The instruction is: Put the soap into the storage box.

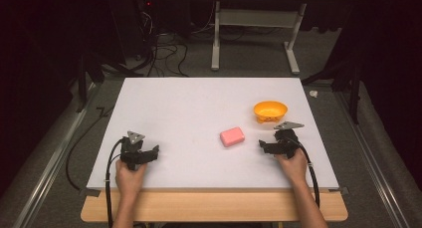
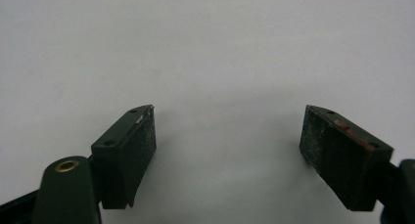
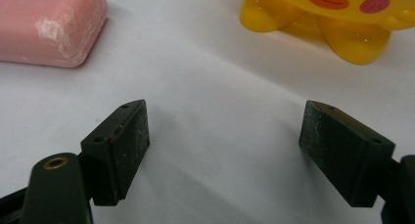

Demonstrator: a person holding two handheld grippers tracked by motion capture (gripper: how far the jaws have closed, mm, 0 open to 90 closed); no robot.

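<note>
A person rests two hand-held grippers on a white table, both with jaws spread wide and nothing between them. The right gripper sits at the table's right side, near a pink soap lying flat toward the middle and an orange bowl just beyond; its own view puts the soap ahead to one side and the bowl's footed, face-painted base to the other. The left gripper waits well apart at the left, over bare board. The work looks to be at its start, with the soap apparently bound for the bowl. The next move likely calls for the right gripper to swing toward the soap and close across its narrow sides.
</note>
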